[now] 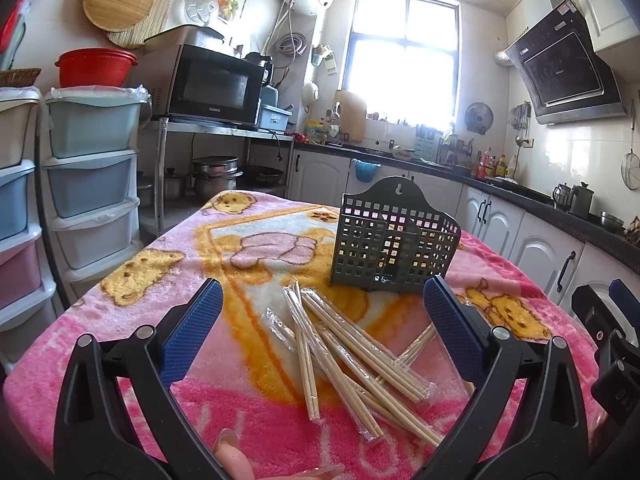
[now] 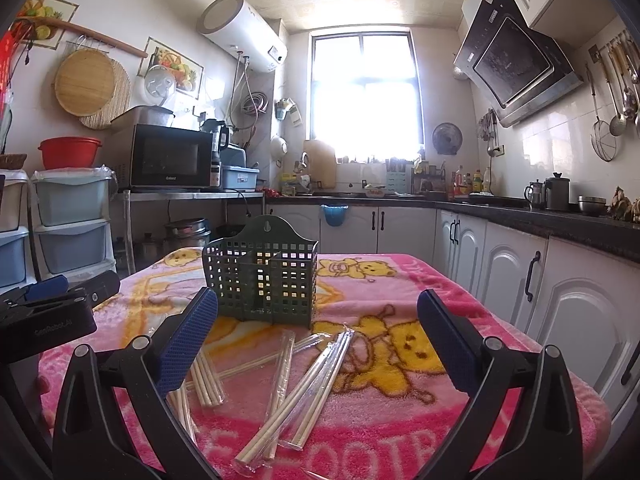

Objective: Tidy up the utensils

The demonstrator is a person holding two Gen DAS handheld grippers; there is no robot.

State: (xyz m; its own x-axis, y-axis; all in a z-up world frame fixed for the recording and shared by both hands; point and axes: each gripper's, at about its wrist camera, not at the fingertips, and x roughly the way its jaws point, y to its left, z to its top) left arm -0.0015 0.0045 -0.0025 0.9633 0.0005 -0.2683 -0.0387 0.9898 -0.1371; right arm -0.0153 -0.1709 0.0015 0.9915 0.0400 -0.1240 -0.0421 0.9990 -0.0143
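Note:
Several pairs of wooden chopsticks in clear plastic sleeves [image 1: 348,356] lie in a loose pile on the pink bear-print blanket [image 1: 132,320]. They also show in the right wrist view [image 2: 308,384]. A dark grey perforated utensil holder [image 1: 394,242] stands upright just behind the pile; in the right wrist view the holder [image 2: 262,280] is empty. My left gripper [image 1: 322,324] is open and empty, held above the pile. My right gripper [image 2: 318,332] is open and empty, to the right of the left one, also over the chopsticks.
The blanket covers a table [image 2: 560,392] whose edges drop off left, right and far. Stacked plastic drawers [image 1: 92,184] stand to the left. White cabinets and a dark counter [image 2: 520,216] run along the right. A microwave [image 1: 212,86] sits on a steel rack behind.

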